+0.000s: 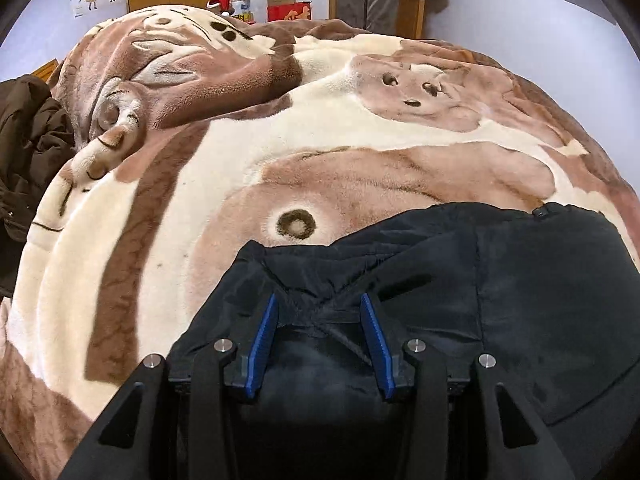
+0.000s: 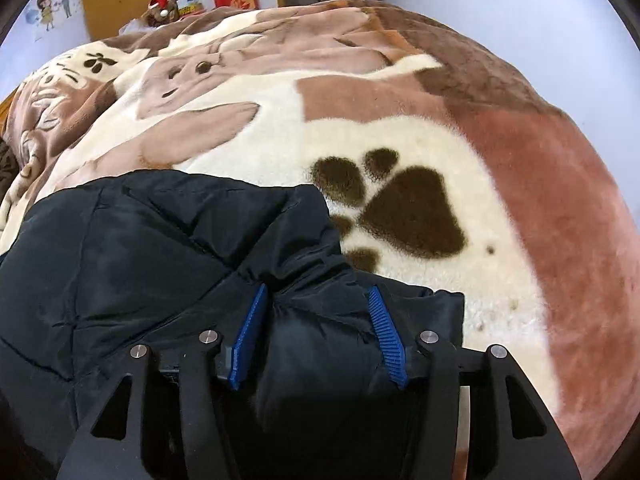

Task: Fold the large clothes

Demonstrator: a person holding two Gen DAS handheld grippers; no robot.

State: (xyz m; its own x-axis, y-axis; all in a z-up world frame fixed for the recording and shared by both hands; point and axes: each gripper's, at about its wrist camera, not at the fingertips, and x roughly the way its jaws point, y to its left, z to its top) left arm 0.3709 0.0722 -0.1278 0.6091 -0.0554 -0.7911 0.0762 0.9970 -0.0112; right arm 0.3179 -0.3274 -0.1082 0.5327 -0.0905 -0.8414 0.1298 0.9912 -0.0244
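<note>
Black padded jacket (image 1: 500,280) held bunched at the near edge of a bed, one tool at each side.

Left tool (image 1: 319,306): blue pads partly apart, a gathered fold of jacket fabric seen between them and pressed by both pads. Right tool (image 2: 318,298): pads partly apart, a thick puffy roll of the same jacket (image 2: 160,240) filling the gap and touching both pads. The jacket is laid on a plush brown-and-cream blanket (image 1: 224,152) printed with rabbits; a dark paw print (image 2: 412,216) is noted just beside the jacket. A brown coat (image 1: 28,140) is seen at the blanket's left edge. Boxes and a red hat (image 1: 219,1) are seen beyond the bed.
</note>
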